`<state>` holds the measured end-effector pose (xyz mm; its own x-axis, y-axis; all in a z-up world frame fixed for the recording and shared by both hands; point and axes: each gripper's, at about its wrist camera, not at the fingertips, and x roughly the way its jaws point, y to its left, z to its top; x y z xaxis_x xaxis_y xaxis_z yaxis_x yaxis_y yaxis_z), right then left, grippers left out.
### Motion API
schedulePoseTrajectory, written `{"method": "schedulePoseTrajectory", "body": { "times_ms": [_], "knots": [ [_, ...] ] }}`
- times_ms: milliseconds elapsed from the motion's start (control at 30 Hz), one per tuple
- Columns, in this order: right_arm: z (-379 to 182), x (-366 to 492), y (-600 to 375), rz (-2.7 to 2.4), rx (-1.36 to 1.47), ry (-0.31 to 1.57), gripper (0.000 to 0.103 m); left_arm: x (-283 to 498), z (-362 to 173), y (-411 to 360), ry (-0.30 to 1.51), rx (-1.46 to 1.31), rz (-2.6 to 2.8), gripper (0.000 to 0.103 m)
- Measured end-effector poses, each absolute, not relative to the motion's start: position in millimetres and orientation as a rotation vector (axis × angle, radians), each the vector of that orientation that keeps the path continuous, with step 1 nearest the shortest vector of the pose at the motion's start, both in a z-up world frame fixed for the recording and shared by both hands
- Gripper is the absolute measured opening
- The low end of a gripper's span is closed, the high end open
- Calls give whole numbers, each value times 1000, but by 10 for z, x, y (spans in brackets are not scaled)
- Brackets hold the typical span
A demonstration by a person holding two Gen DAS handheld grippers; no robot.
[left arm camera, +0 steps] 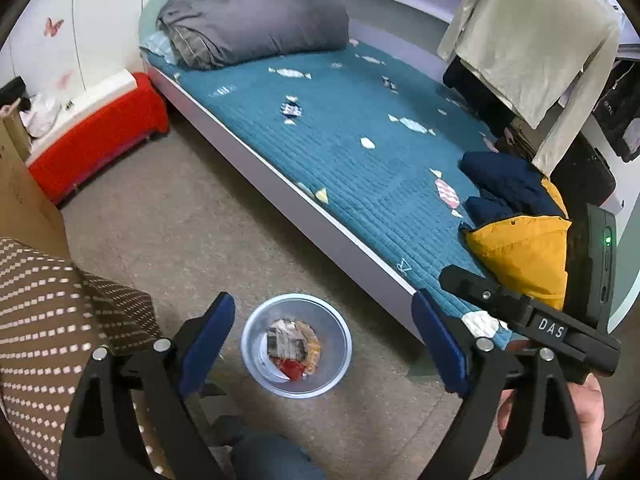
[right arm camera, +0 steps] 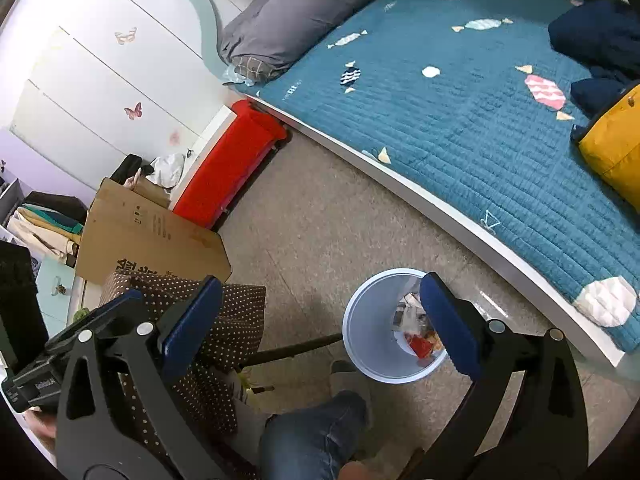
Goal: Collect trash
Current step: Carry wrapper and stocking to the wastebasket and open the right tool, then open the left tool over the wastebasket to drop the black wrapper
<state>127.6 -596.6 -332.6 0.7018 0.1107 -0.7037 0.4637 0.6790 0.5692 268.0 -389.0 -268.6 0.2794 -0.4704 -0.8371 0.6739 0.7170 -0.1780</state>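
Observation:
A pale translucent bin (left arm camera: 297,345) stands on the beige floor beside the bed, holding several crumpled wrappers (left arm camera: 294,350), one red. My left gripper (left arm camera: 324,320) is open and empty, high above the bin, which shows between its blue pads. The right gripper's black body (left arm camera: 532,316) shows at the right edge of the left wrist view. In the right wrist view the bin (right arm camera: 372,328) sits lower right, its wrappers (right arm camera: 418,332) partly hidden by the right pad. My right gripper (right arm camera: 320,300) is open and empty above the floor.
A bed with a teal candy-print quilt (left arm camera: 352,136) fills the right, bearing a grey duvet (left arm camera: 256,24) and a navy-yellow jacket (left arm camera: 516,216). A red bench (left arm camera: 100,136), a cardboard box (right arm camera: 148,236) and a dotted brown cushion (right arm camera: 224,320) stand left. My knee (right arm camera: 316,432) is below.

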Motion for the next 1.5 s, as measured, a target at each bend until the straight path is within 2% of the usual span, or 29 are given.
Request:
{"method": "schedulePoseTrajectory", "body": {
  "times_ms": [333,867,1500],
  "knots": [
    [-2909,1165,-5647,-226,710,757,97,2289,-2088,-3482,843,219,-747,94],
    [-2089,1128,-4819,-116,550,686,97,1919,-1467,-2581,688,131,-663,94],
    [-1519,1332,-3563,72,353,666,97,1688,-1197,-1214,568,58,-409,95]
  ]
}}
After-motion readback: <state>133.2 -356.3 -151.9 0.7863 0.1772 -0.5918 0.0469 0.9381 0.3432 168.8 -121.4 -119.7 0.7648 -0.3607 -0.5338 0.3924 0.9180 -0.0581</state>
